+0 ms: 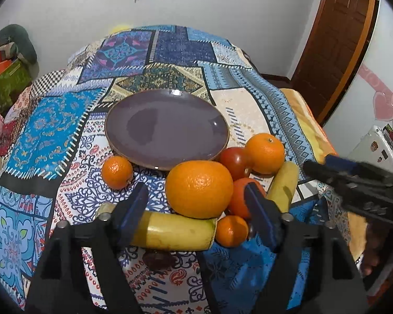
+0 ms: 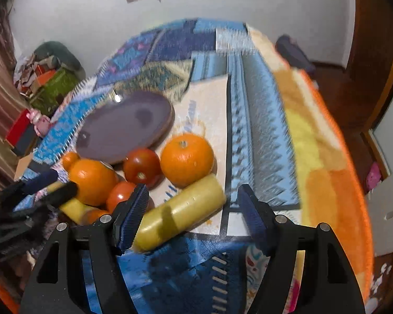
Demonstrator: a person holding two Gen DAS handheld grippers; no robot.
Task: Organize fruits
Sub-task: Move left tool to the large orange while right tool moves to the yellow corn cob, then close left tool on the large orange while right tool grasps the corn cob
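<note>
An empty purple plate (image 1: 167,128) lies on the patchwork cloth; it also shows in the right wrist view (image 2: 123,128). Before it sits a pile of fruit: a large orange (image 1: 199,188), a second orange (image 1: 266,153), a red tomato (image 1: 234,162), small tangerines (image 1: 117,172) and two yellow banana-like pieces (image 1: 170,231). My left gripper (image 1: 196,209) is open, its jaws either side of the large orange and near piece. My right gripper (image 2: 194,212) is open around the other yellow piece (image 2: 178,217). The view is blurred.
The patchwork cloth (image 1: 52,130) covers a bed with an orange and yellow blanket (image 2: 327,157) at the right edge. Boxes and clutter (image 1: 5,68) stand at the left. A wooden door (image 1: 335,39) is at the back right.
</note>
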